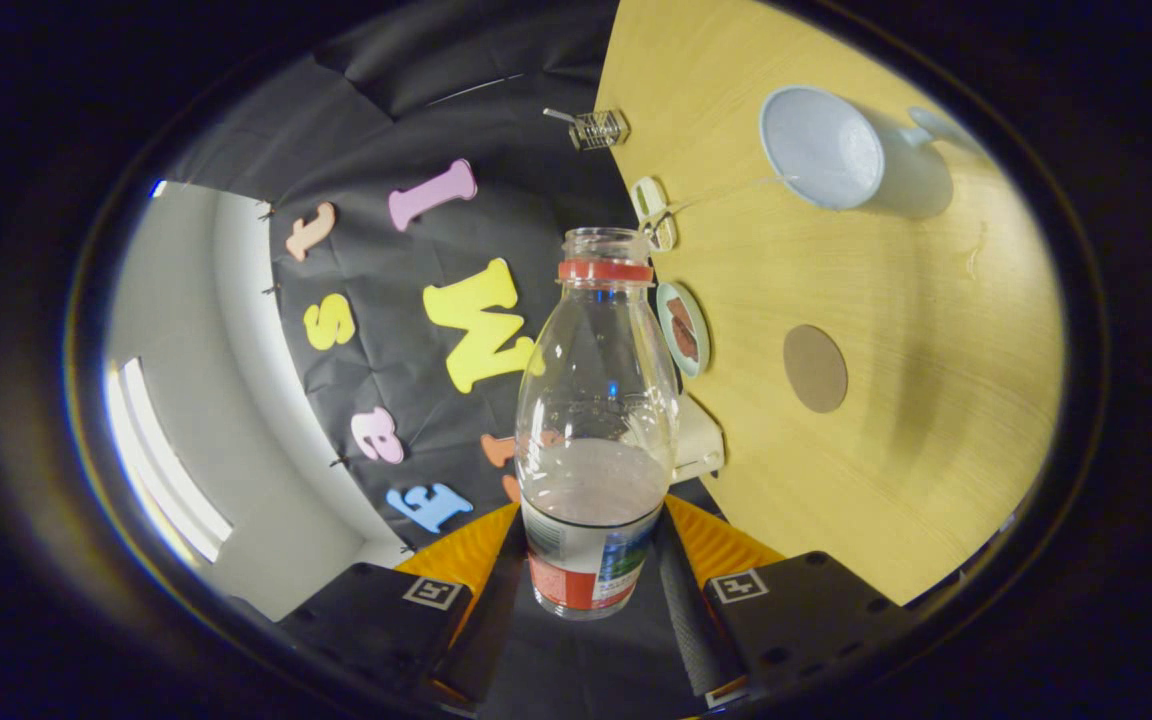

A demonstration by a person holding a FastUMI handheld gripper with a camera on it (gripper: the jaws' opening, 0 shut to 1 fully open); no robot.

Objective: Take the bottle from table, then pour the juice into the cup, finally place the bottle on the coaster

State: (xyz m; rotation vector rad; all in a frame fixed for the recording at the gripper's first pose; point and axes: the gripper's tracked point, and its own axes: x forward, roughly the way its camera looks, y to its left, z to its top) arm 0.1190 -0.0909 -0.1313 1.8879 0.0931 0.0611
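A clear bottle [596, 420] with a red neck ring, no cap and a labelled base sits between my fingers, and my gripper [591, 575] is shut on its lower part. The bottle is lifted off the table, and the whole scene is rolled to one side. Pale juice fills about its lower third. Beyond the bottle, on the wooden table [936, 420], a white cup [826, 150] with a handle stands, its mouth facing me. A round brown coaster [815, 368] lies on the table between the cup and my fingers.
A small plate [684, 328] with something brown on it sits at the table's edge next to the bottle's neck. A small white object [652, 212] and a wire holder [598, 128] lie further along that edge. A pale block [698, 445] sits behind the bottle.
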